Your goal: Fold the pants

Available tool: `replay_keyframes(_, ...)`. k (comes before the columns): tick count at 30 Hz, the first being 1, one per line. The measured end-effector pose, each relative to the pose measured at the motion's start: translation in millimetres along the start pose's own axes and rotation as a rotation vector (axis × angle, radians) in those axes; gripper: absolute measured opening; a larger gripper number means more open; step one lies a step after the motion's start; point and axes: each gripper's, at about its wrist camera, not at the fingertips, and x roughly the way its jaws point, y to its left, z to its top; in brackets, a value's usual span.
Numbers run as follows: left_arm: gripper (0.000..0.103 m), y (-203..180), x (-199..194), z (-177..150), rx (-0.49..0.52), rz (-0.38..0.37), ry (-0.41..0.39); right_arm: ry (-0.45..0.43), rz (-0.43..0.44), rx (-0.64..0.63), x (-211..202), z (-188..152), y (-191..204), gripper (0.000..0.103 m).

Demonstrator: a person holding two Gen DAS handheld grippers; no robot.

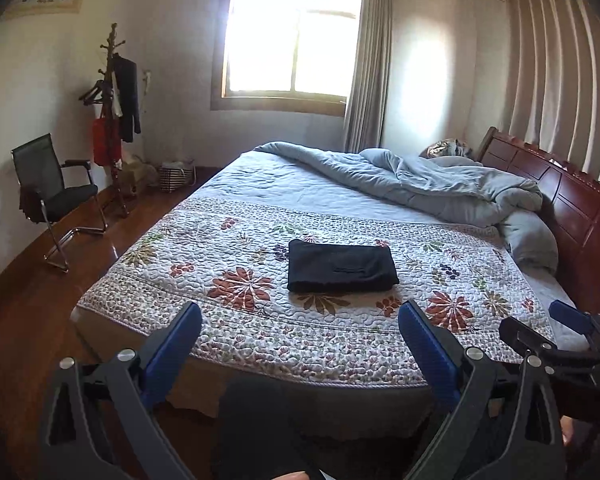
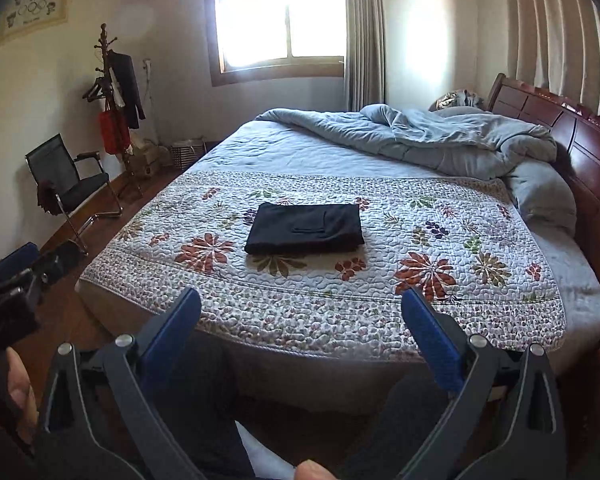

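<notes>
Dark navy pants lie folded into a neat rectangle on the floral quilt of the bed; they also show in the right wrist view. My left gripper is open and empty, held back from the bed's foot edge, well short of the pants. My right gripper is open and empty too, also held off the bed's near edge. The right gripper shows at the far right of the left wrist view. The left gripper shows at the far left of the right wrist view.
A rumpled grey duvet and pillow lie by the wooden headboard on the right. A black chair, a coat rack and a basket stand along the left wall on the wooden floor. A bright window is behind.
</notes>
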Motion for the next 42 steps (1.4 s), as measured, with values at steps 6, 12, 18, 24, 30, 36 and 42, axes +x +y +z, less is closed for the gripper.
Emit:
replay_keyframes(6, 0.099, -3, 9, 1, 0.002, 0.013, 0.020, -0.005, 0.003, 0.007, 10, 5, -8, 0.100)
replay_keyframes(12, 0.099, -4, 21, 3, -0.001, 0.026, 0.034, 0.022, 0.009, 0.008, 26, 4, -14, 0.100)
replay_keyframes(18, 0.099, -6, 32, 5, 0.001, 0.030, 0.052, 0.040, 0.020, 0.009, 41, 4, -18, 0.100)
replay_keyframes(24, 0.099, -7, 41, 9, -0.003, 0.030, 0.060, 0.048, 0.023, 0.001, 52, 9, -21, 0.100)
replay_keyframes(30, 0.099, -6, 50, 12, -0.008, 0.030, 0.070, 0.052, 0.037, -0.010, 62, 12, -19, 0.100)
replay_keyframes(36, 0.099, -7, 55, 14, -0.006, 0.039, 0.072, 0.064, 0.048, -0.018, 70, 13, -16, 0.100)
replay_keyframes(42, 0.099, -8, 55, 13, -0.002, 0.036, 0.073, 0.067, 0.048, -0.020, 71, 11, -16, 0.100)
